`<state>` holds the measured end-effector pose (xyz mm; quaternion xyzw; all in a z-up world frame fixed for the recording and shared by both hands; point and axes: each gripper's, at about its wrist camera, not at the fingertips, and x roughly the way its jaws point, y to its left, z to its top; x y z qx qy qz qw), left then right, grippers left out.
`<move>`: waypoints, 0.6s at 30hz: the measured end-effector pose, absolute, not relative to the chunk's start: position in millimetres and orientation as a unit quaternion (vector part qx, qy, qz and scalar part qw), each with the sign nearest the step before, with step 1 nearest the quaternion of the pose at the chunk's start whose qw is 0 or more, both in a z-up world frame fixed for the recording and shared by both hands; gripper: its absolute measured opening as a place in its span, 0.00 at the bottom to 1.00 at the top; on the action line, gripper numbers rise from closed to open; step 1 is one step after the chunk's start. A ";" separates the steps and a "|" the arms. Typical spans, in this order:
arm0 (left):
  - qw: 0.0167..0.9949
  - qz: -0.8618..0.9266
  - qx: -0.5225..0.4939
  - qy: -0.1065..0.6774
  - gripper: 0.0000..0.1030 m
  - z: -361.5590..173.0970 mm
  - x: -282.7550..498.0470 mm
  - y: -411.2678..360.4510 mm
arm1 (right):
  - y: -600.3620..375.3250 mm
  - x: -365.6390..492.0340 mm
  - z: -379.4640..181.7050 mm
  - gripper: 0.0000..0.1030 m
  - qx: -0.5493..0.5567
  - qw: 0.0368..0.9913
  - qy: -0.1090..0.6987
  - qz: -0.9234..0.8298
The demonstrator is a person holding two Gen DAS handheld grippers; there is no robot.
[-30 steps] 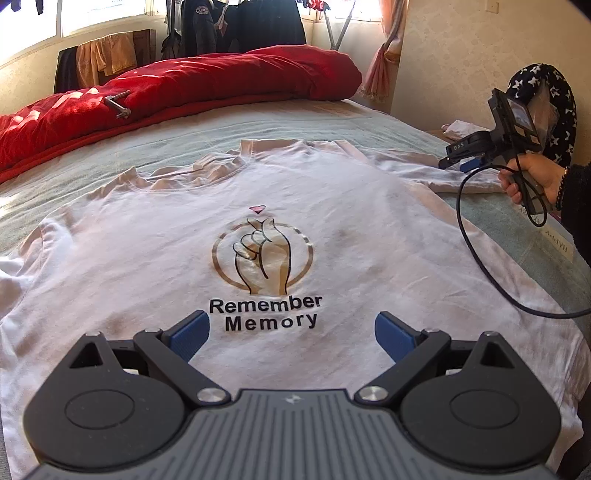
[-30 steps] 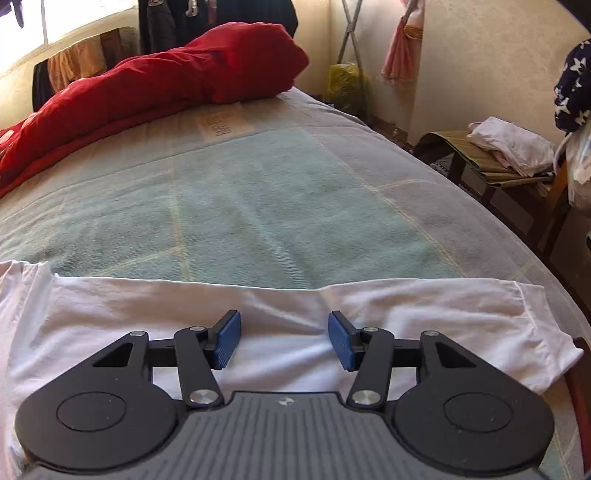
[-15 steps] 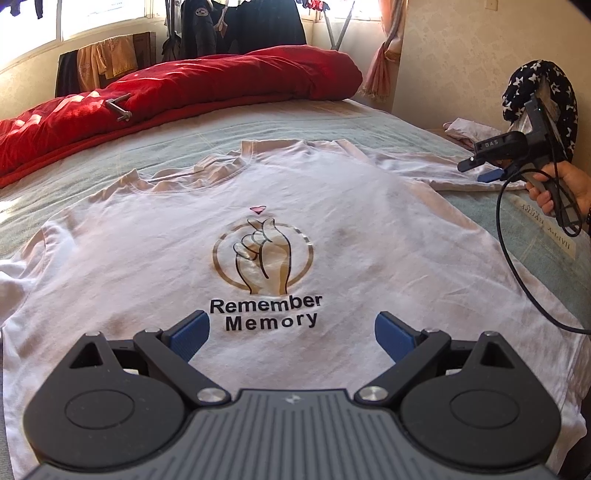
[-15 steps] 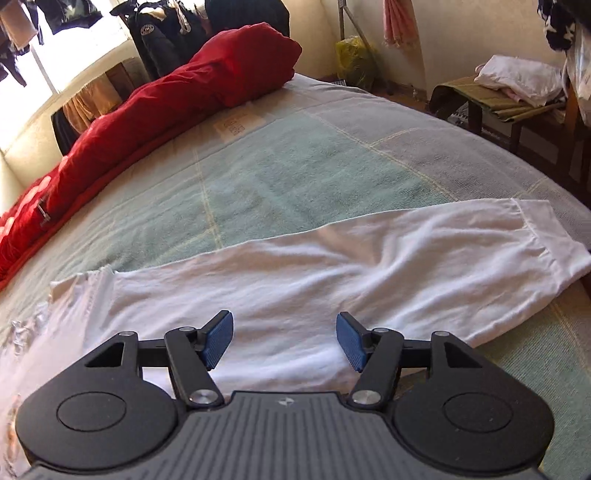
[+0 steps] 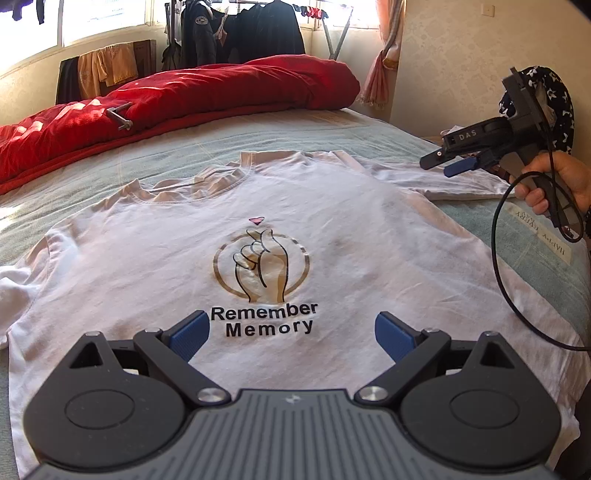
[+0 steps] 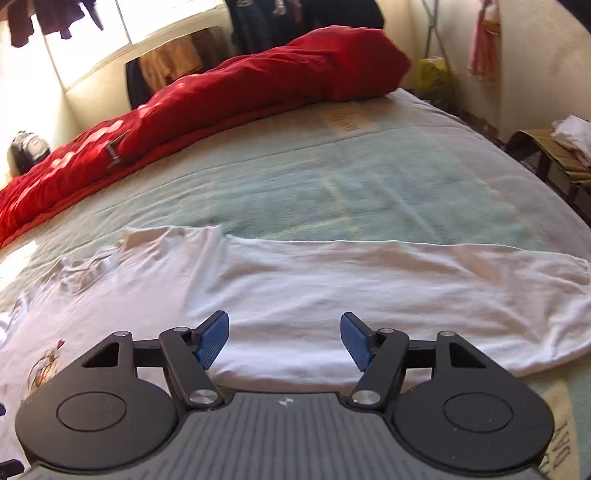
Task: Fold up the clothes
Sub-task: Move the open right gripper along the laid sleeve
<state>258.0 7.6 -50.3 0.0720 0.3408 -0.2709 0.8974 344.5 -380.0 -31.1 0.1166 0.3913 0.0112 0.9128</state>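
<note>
A white T-shirt [image 5: 155,266] with a finger-heart print and the words "Remember Memory" lies flat, front up, on the bed. My left gripper [image 5: 291,334] hovers open over its lower middle, nothing between the blue pads. The right gripper [image 5: 448,162], held by a hand, hangs above the shirt's right sleeve [image 5: 454,184]. In the right wrist view that sleeve [image 6: 388,288] stretches out to the right, and my right gripper [image 6: 284,339] stands open just above it, holding nothing.
A red duvet [image 5: 177,99] is bunched along the far side of the green bedspread [image 6: 332,184]. A black cable [image 5: 496,258] loops from the right gripper over the shirt's right edge. Clothes hang on a rack [image 5: 240,33] by the window. A bench with folded laundry [image 6: 569,147] stands at the right.
The right gripper has swung left and turned toward the shirt body, so the whole sleeve and the collar now show in its view. The left gripper has stayed put.
</note>
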 end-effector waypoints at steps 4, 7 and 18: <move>0.899 -0.273 0.068 0.336 0.93 -47.1 255.6 9.1 | -338.6 361.8 -44.6 0.71 0.056 0.907 0.416 0.031; 0.900 -0.279 0.063 0.330 0.93 -43.1 252.6 11.4 | -350.4 355.6 -54.8 0.73 0.074 0.901 0.427 0.010; 0.911 -0.275 0.058 0.302 0.93 -26.4 242.2 20.3 | -347.5 309.3 -10.6 0.76 0.102 0.907 0.408 -0.005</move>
